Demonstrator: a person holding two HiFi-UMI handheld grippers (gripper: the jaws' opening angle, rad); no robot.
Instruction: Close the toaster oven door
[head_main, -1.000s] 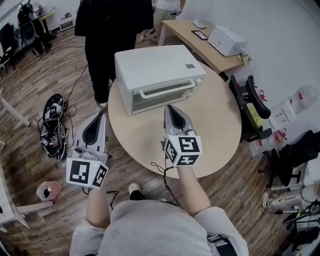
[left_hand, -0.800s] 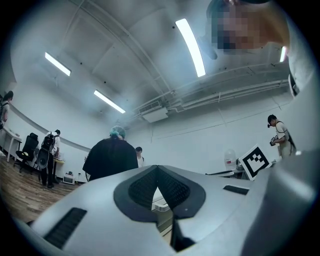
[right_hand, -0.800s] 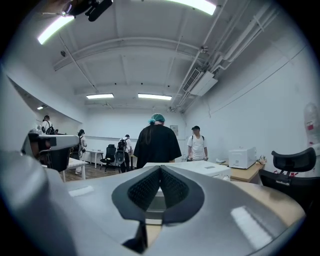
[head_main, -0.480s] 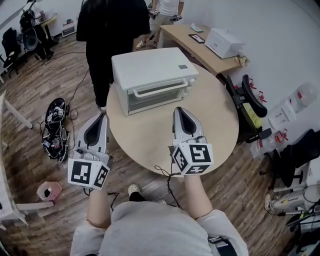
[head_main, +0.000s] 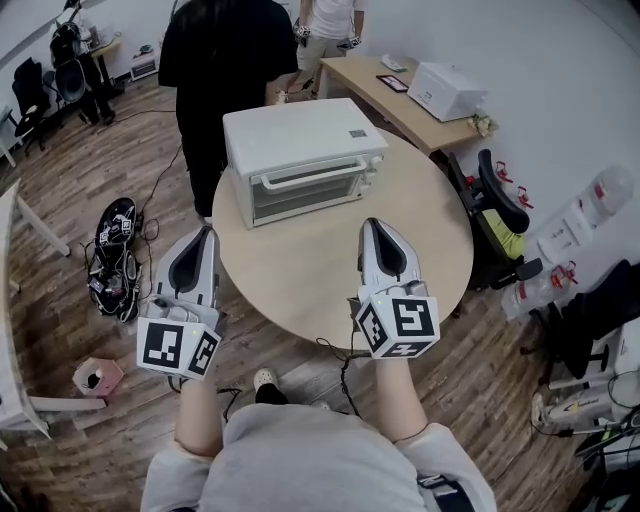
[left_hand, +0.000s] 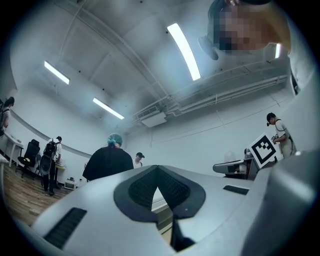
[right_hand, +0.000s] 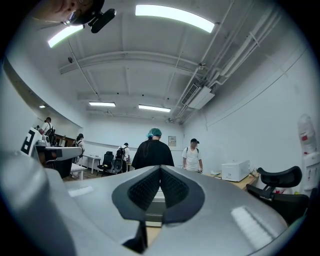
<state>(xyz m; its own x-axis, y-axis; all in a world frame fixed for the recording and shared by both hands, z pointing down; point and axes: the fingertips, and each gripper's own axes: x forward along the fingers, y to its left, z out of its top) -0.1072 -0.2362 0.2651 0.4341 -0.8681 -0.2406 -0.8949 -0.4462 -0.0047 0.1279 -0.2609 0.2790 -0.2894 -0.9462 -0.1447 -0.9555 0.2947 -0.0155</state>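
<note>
Toaster oven (head_main: 305, 160) sits far across the bench (head_main: 300, 285), its door seemingly flush and handle crosswise. Right claw (head_main: 379, 228), pressed together, points nearer; left claw (head_main: 204, 236), likewise together, hangs off-bench.

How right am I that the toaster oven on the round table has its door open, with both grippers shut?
Not quite: the head view shows the toaster oven door closed. It is on the round table; left gripper and right gripper are shut.
</note>
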